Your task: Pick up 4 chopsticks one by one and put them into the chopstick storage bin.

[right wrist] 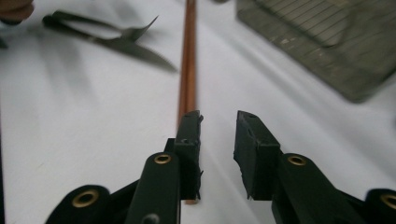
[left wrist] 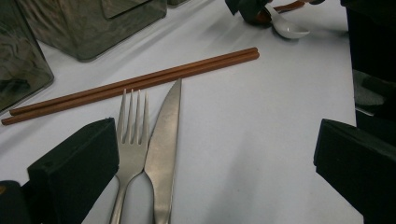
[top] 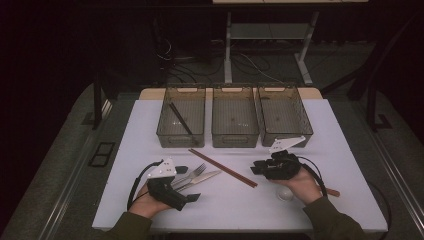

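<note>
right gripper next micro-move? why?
Probably nudge the right gripper sideways toward the brown chopsticks, then close. Its jaws stand open with nothing between them, and the chopsticks' near end lies under one jaw rather than in the gap.

I see a dim room: grey carpet floor [top: 60, 165], a white table [top: 235, 210] brightly lit, a desk frame [top: 265, 35] with 2 legs behind, cables [top: 170, 55] tangled beneath.

Right hand-held gripper [right wrist: 218, 140] jaws apart w/ gap, left jaw over brown chopsticks [right wrist: 188, 60] end.
</note>
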A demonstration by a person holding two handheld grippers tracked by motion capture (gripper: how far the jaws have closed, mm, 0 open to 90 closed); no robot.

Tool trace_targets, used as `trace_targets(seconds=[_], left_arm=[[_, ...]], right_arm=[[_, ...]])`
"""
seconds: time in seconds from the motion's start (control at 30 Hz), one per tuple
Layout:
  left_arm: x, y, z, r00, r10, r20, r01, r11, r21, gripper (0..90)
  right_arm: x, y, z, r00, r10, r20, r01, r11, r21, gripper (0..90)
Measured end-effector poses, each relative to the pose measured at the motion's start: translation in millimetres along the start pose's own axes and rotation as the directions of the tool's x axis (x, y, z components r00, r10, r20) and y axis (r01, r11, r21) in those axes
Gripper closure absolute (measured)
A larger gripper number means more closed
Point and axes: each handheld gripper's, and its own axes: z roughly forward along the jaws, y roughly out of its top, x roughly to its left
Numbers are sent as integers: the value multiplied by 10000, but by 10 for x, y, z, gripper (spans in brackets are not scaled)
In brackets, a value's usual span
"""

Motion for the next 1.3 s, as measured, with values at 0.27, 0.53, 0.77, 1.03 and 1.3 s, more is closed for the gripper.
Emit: trace_targets(seconds=[0.27, 0.53, 0.77, 1.03, 1.3], left_arm=[[-1, 2, 2, 10000, -3, 13, 3, 10000, -16, 0], [-3, 1, 8, 10000, -4, 9, 4, 10000, 38, 0], [-2, 0, 7, 10000, 8, 26, -8, 10000, 55, 0], [-2, 0, 6, 10000, 1, 15, -1, 10000, 54, 0], [-1, 0, 6, 10000, -3, 13, 3, 10000, 55, 0]], right_arm=[[82, -22, 118, 9996, -283, -57, 286, 9983, 511, 763], [128, -42, 235, 9983, -577, 23, 572, 9936, 977, 784], [151, -45, 292, 9977, -683, 24, 676, 9919, 1075, 795], [144, -50, 311, 9975, -699, 111, 681, 9908, 1168, 795], [131, -54, 331, 9962, -826, 257, 786, 9883, 1308, 800]])
